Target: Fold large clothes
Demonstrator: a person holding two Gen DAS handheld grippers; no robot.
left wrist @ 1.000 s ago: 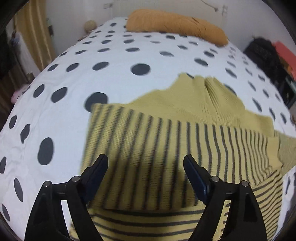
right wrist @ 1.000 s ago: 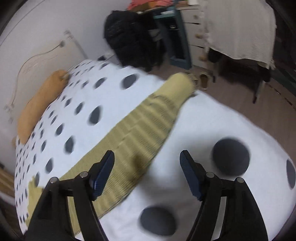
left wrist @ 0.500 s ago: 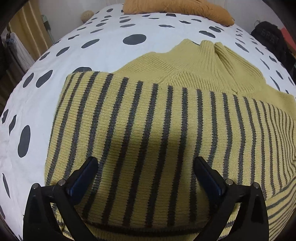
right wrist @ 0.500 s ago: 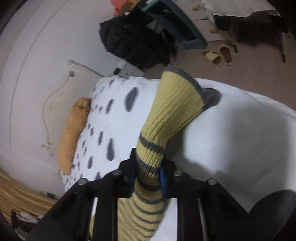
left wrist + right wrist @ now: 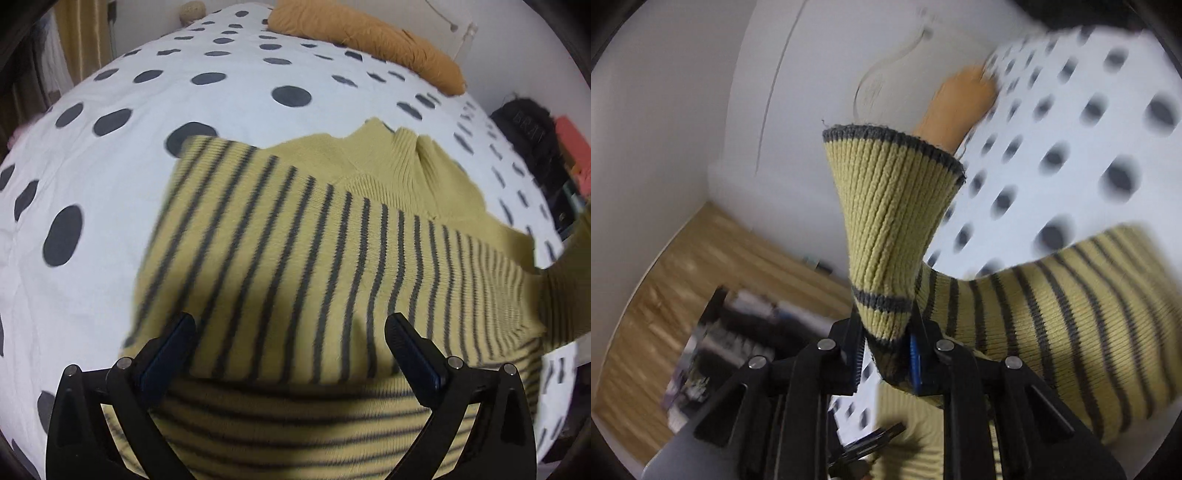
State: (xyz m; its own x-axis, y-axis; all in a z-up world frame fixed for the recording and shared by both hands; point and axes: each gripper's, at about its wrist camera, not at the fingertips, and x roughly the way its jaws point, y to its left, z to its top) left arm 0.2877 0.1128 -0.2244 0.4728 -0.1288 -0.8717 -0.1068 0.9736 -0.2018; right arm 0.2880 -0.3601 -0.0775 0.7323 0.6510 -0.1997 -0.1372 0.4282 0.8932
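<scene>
Left wrist view: left gripper [image 5: 290,341] over the sweater [image 5: 332,258], jaws spread.
Right wrist view: right gripper [image 5: 886,356] pinching the sleeve [image 5: 890,221] beside the sweater.
Bedspread [image 5: 110,184]: under the sweater.

Bedroom, polka-dot bed [image 5: 229,110], orange pillow [image 5: 369,40]

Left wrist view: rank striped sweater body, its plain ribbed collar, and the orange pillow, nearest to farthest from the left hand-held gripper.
1. Striped sweater body: directly under and ahead of the open left hand-held gripper.
2. Ribbed collar: past the stripes, slightly right.
3. Orange pillow: at the bed's far end, upper right, on the dotted bedspread.
</scene>
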